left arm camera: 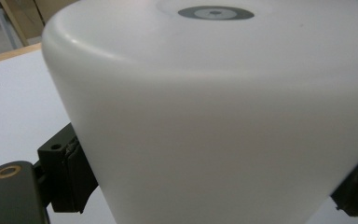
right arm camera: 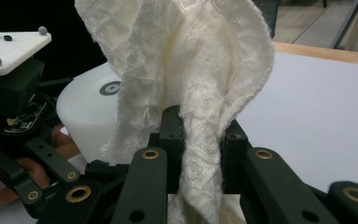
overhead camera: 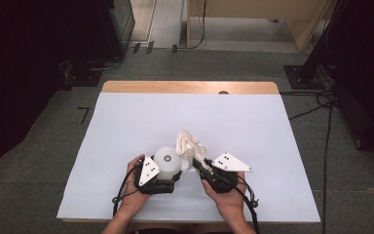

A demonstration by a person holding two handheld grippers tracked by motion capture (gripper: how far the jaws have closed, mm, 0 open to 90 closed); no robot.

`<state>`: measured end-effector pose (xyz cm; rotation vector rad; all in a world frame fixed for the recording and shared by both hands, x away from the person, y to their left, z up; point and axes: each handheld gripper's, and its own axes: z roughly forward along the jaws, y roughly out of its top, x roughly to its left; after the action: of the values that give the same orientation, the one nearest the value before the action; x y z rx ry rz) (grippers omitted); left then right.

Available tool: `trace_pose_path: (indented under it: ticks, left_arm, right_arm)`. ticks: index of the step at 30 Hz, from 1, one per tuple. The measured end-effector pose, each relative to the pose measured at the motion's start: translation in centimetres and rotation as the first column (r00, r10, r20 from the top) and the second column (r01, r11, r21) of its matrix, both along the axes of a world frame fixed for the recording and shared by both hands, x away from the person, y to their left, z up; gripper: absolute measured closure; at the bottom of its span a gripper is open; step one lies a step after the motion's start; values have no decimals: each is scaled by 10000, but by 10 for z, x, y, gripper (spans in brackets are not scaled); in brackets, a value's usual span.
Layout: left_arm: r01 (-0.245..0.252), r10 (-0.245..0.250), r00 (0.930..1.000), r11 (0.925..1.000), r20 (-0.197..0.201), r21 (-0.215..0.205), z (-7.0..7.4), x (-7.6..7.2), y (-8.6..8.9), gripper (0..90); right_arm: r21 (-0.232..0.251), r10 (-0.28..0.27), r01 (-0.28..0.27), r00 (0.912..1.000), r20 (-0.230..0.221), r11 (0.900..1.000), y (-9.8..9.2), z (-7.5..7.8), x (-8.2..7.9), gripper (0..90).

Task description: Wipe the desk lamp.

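A white upturned plastic cup (overhead camera: pixel 167 162) stands bottom-up on the white table sheet (overhead camera: pixel 126 122), near the front middle. My left gripper (overhead camera: pixel 161 174) is shut on the cup (left arm camera: pixel 223 116); its black pads (left arm camera: pixel 70 177) press the cup's sides. A crumpled white paper towel (overhead camera: pixel 190 144) stands up from my right gripper (overhead camera: pixel 197 165), just right of the cup. In the right gripper view the jaws are shut on the towel (right arm camera: pixel 196 84), which rises and fans out above them. The cup (right arm camera: pixel 93 116) and the left gripper's body (right arm camera: pixel 14 93) lie to its left there.
The table's wooden back edge (overhead camera: pixel 190 87) shows beyond the sheet. Cables (overhead camera: pixel 316 102) and black stands sit on the grey floor around the table. A wide stretch of bare sheet lies behind and beside both grippers.
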<state>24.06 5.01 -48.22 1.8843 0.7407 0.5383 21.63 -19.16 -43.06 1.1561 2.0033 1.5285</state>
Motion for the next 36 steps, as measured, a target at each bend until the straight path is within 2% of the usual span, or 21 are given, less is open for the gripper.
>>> trace_pose_path:
  ticks: [4,6,9,11,13,14,16,17,20,23,26,28,32,36]
  left_arm:
    - [-118,117,9999,9998,80,172,1,-4,0,81]
    - [-593,584,9978,9978,318,295,1,-8,-2,67]
    - [-1006,1000,9945,9948,308,164,5,-11,-5,12]
    - [-1366,1364,9904,9906,236,81,7,-13,-8,12]
    - [-1679,1678,9858,9853,77,316,6,-14,-13,15]
    - [-1965,1965,9805,9793,46,474,4,-14,-15,24]
    - [-2093,2092,9778,9773,76,338,2,-16,-16,57]
    - [-2102,2097,9776,9768,172,419,2,-16,-16,68]
    - [-2050,2043,9787,9779,191,405,2,-17,-16,71]
    - [-1637,1645,9861,9860,-255,310,6,-12,-11,77]
    - [-1073,1051,9934,9930,-468,-489,16,-10,-5,79]
    - [-604,581,9978,9954,-327,-742,22,-11,-3,80]
    - [-88,77,9999,9963,-140,-858,29,-14,-4,80]
    - [145,-172,9995,9946,-258,-1027,30,-14,-4,80]
  right_arm:
    - [44,-83,83,10000,-6,10000,-2,0,0,766]
    - [33,-107,107,9999,-26,9999,-4,0,1,766]
    - [61,-124,125,9999,-69,9999,-5,0,1,767]
    - [48,-113,113,9999,-42,9999,-5,0,1,766]
    - [39,-116,116,9999,-65,9999,-5,-1,1,766]
    - [44,-123,124,9999,-95,9999,-5,-1,1,766]
    - [18,-116,116,9999,-70,9999,-5,-2,1,766]
    - [-39,-80,79,10000,-46,10000,-5,-2,1,766]
    - [-99,-48,47,10000,-43,9999,-3,-3,1,766]
    - [-134,11,-12,10000,-26,9999,-1,-4,1,766]
    - [-218,110,-110,9999,-21,9997,2,-4,-1,766]
    - [-283,204,-202,9998,75,9994,5,-3,-2,765]
    - [-280,439,-431,9986,299,9987,8,0,-5,765]
    - [-283,454,-446,9985,303,9986,9,0,-4,765]
